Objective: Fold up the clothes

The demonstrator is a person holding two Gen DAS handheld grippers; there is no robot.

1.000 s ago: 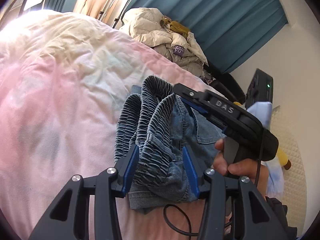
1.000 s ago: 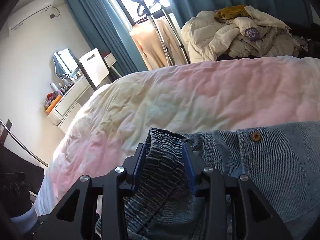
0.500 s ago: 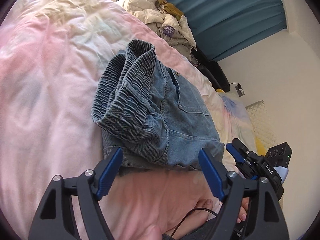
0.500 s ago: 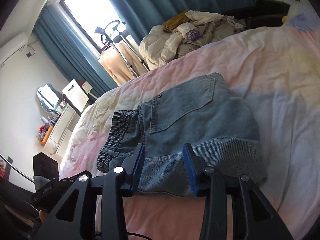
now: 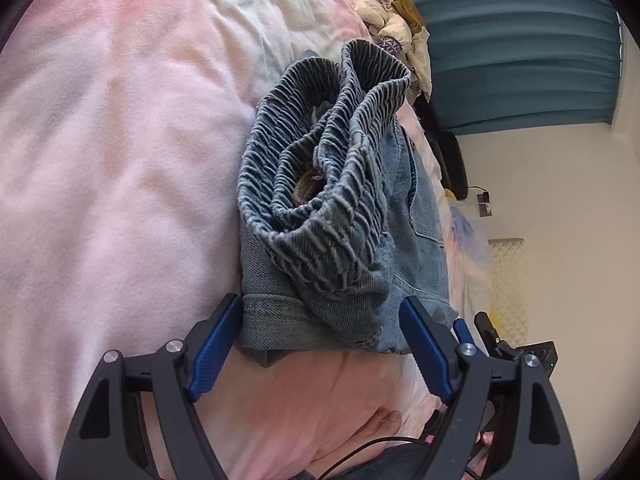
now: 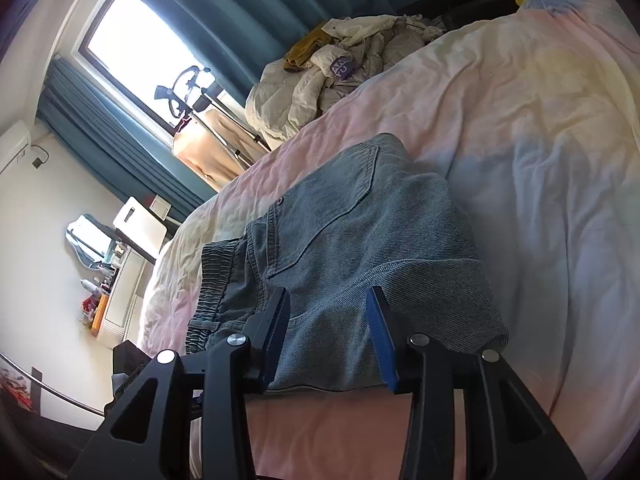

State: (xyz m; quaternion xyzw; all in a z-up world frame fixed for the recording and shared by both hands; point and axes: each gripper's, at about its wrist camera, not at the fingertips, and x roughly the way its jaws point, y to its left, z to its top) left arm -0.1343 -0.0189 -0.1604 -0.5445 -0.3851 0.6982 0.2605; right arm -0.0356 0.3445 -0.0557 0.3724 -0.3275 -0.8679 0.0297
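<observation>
This is a bedroom in a home. A wide bed under a rumpled pink, cream and pale-blue duvet [image 6: 520, 128] fills most of both views. Long teal curtains [image 6: 120, 152] frame a bright window [image 6: 132, 52]. A heap of cream padded jackets and other clothes [image 6: 332, 72] lies past the bed, beside a garment rack hung with a beige coat [image 6: 208, 148]. A white dressing table crowded with small bottles [image 6: 116, 280] and a mirror [image 6: 86, 240] stand by the white wall.

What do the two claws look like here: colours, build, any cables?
Both are alike: the left claw and right claw have matte black angular frames with cut-out struts, silver round bolts at the joints, and blue ridged pads inside the fingers. A thin black cable loops below the left claw.
</observation>
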